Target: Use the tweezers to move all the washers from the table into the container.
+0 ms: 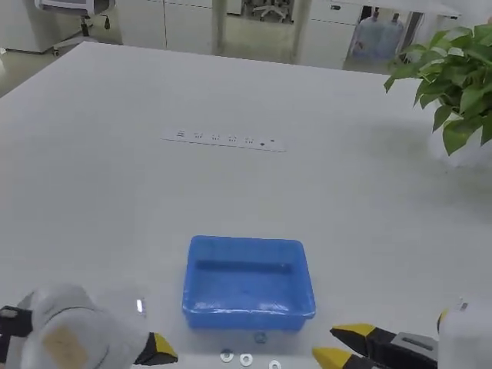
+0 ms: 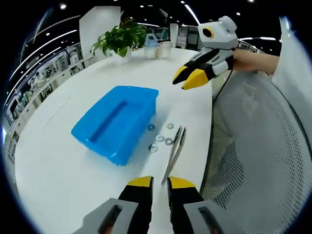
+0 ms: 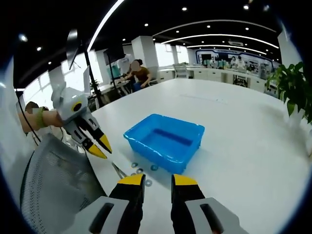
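A blue container [image 1: 246, 280] stands near the table's front edge, with nothing visible inside it. Several washers [image 1: 246, 359] lie on the table just in front of it. In the left gripper view the washers [image 2: 160, 138] lie beside the container [image 2: 117, 122], with metal tweezers [image 2: 174, 151] flat on the table next to them. My left gripper [image 2: 160, 183] hovers a short way behind the tweezers, its jaws slightly apart and empty. My right gripper [image 1: 342, 346] hangs at the front right, open and empty, clear of the washers [image 3: 140, 170] and tweezers [image 3: 118, 169].
A power strip [image 1: 223, 140] is set into the table [image 1: 115, 177] farther back. A potted plant [image 1: 453, 84] stands at the far right. A mesh chair back [image 2: 243, 146] sits close to the table's front edge.
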A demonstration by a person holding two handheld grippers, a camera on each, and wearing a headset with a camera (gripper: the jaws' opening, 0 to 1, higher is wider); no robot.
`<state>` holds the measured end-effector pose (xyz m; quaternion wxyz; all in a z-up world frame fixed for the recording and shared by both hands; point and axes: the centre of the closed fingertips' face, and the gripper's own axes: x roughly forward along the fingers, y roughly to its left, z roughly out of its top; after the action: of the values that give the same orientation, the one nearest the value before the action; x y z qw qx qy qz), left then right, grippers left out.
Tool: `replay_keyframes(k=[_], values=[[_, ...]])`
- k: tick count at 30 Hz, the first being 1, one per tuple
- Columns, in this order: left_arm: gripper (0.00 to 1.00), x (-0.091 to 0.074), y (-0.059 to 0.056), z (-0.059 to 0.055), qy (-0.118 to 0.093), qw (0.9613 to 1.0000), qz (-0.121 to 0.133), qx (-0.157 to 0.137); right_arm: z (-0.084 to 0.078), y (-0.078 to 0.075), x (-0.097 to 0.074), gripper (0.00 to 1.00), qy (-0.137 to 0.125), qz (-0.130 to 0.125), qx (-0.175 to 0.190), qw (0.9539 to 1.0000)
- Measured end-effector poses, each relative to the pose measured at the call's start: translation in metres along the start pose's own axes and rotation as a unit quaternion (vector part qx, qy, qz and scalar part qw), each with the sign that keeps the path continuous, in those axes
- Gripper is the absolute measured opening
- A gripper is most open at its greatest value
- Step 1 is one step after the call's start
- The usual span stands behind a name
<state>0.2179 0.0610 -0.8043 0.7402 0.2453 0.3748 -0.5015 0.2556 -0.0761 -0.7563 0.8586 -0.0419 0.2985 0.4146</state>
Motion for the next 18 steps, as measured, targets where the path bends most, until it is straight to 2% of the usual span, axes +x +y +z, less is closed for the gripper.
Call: replay_keyframes(k=[2, 3, 6, 7, 10, 12, 14, 16, 18], values=[[0.02, 0.004, -0.001, 0.001, 0.009, 0.9999, -0.007, 0.008, -0.002, 0.000, 0.000, 0.17, 0.002, 0.001, 0.006, 1.0000], [0.02, 0.007, -0.002, -0.003, 0.025, 0.9994, -0.018, 0.013, -0.004, 0.001, 0.000, 0.17, 0.006, 0.001, 0.004, 1.0000], [0.04, 0.015, -0.001, -0.015, 0.072, 0.9961, -0.024, 0.046, -0.006, 0.001, -0.001, 0.17, 0.010, 0.001, 0.002, 0.9999], [0.04, 0.016, -0.001, -0.016, 0.077, 0.9951, -0.025, 0.056, -0.006, 0.000, -0.001, 0.16, 0.010, 0.001, 0.002, 0.9999], [0.03, 0.021, -0.003, -0.013, 0.071, 0.9955, -0.030, 0.056, -0.006, 0.000, -0.001, 0.15, 0.009, 0.001, 0.004, 1.0000], [0.00, 0.021, -0.002, -0.011, 0.069, 0.9950, -0.025, 0.068, -0.006, 0.000, 0.000, 0.15, 0.008, 0.001, 0.004, 1.0000], [0.00, 0.021, -0.002, -0.011, 0.073, 0.9943, -0.025, 0.074, -0.005, 0.000, 0.000, 0.14, 0.006, 0.002, 0.003, 1.0000], [0.00, 0.022, -0.006, -0.011, 0.078, 0.9907, -0.039, 0.104, -0.004, 0.001, 0.000, 0.12, 0.005, 0.004, -0.002, 1.0000], [0.00, 0.022, -0.009, -0.010, 0.077, 0.9904, -0.040, 0.107, -0.002, 0.004, 0.001, 0.12, 0.004, 0.012, -0.009, 0.9999]])
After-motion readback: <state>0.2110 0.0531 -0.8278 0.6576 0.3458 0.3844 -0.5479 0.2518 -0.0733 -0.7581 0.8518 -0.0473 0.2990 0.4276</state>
